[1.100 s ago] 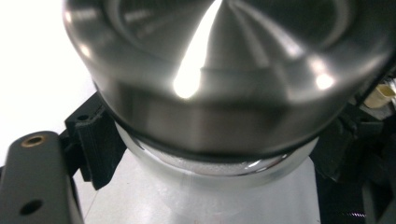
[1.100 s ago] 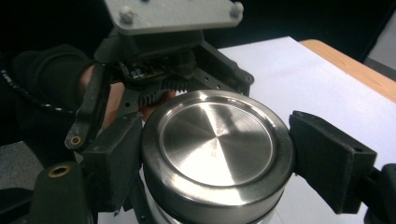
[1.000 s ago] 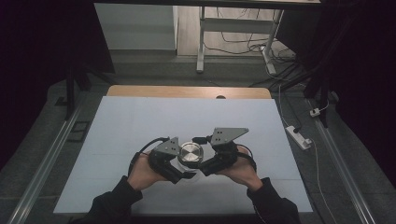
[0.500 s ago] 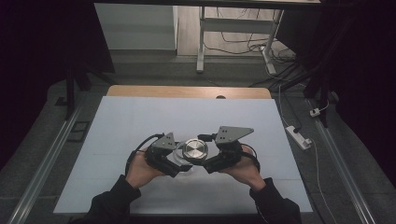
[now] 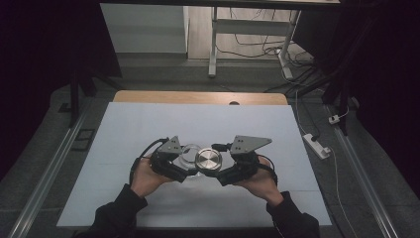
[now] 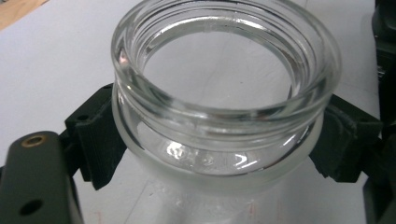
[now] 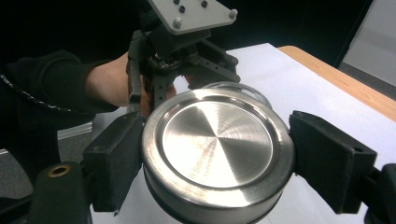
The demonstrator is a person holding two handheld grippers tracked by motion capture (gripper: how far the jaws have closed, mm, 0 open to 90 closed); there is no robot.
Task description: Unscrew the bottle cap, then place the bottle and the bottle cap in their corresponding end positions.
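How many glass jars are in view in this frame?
1. A clear glass jar, lid off and mouth open, sits clamped in the left gripper above the white table. Its metal lid is held apart in the right gripper, just beside it.

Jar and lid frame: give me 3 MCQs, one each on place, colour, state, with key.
1. Where is the metal lid relative to the glass jar in the high view?
A. to its right, off the mouth
B. screwed on
C. under it

2. What colour is the lid?
A. red
B. silver
C. blue

3. What is the left gripper doing?
A. open, empty
B. shut on the lid
C. shut on the jar

Key: A, the jar mouth is open; B, brushed metal between the right gripper jaws; C, pads press the jar's neck.
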